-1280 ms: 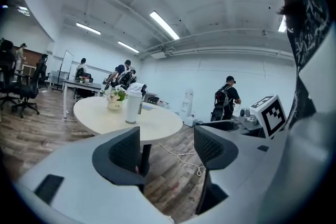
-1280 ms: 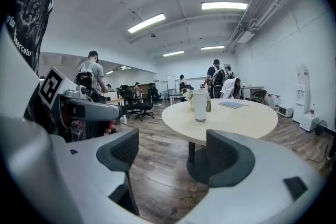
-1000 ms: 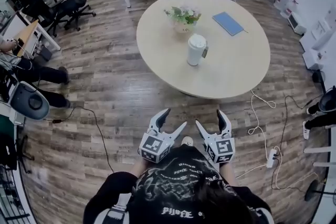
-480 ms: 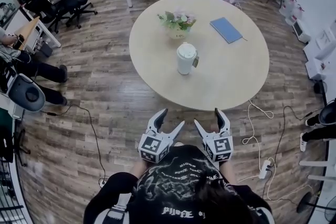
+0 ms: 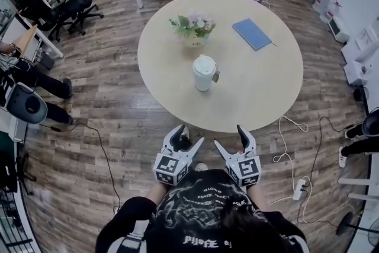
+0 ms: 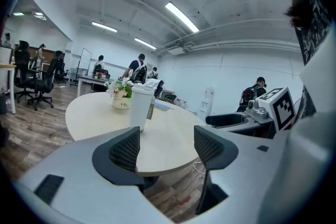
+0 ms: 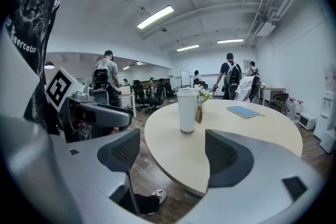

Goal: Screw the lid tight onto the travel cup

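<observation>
Head view, looking steeply down: a round wooden desk is seen on a plank floor. A white travel cup is stood upright near the desk's middle, with its lid seated on top; how tightly cannot be told. A pot of flowers is placed just behind the cup, and a blue notebook is laid further right. The left tool and the right tool are held side by side over the floor, short of the desk's near edge and well apart from the cup. Both tools' jaws are spread wide, with nothing gripped between them.
</observation>
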The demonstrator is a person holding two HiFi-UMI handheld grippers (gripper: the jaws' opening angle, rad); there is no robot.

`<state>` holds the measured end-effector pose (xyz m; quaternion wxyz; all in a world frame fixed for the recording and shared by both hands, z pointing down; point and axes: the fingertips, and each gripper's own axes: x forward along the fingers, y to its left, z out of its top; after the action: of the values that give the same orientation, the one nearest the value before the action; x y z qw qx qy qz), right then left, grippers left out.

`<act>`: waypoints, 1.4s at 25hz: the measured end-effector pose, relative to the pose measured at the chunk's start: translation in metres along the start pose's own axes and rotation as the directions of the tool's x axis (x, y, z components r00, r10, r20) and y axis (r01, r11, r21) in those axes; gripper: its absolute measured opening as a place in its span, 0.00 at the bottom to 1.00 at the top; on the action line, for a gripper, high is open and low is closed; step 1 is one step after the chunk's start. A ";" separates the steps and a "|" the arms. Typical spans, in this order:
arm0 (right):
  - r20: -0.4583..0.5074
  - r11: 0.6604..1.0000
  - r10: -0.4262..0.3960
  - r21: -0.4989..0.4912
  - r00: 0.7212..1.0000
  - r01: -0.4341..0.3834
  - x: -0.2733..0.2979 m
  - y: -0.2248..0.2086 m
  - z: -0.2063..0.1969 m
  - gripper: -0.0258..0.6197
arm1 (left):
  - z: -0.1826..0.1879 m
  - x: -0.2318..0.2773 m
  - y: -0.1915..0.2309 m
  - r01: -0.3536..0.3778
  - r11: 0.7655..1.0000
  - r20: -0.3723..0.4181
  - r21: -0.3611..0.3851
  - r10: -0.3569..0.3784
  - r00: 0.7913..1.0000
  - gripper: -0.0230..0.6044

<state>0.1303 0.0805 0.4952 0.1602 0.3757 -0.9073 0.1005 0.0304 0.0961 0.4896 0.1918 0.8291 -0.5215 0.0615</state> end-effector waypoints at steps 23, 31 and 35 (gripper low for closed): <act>-0.050 0.998 -0.060 -0.015 0.997 0.059 0.158 -0.080 0.081 0.61 | 0.054 0.148 0.135 0.280 0.942 -0.195 0.186 -0.244 0.950 0.56; -0.049 0.994 0.041 -0.094 0.998 -0.046 0.174 -0.082 0.109 0.63 | 0.044 0.167 0.150 0.381 0.910 -0.261 0.162 -0.333 0.906 0.61; -0.101 0.972 0.129 -0.184 0.987 -0.146 0.173 -0.084 0.123 0.66 | 0.041 0.180 0.142 0.428 0.877 -0.295 0.216 -0.359 0.885 0.62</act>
<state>0.0482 -0.1279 0.4492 0.2282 0.2901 -0.9285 0.0405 -0.0190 -0.1250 0.5419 0.1463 0.9226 -0.2990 0.1951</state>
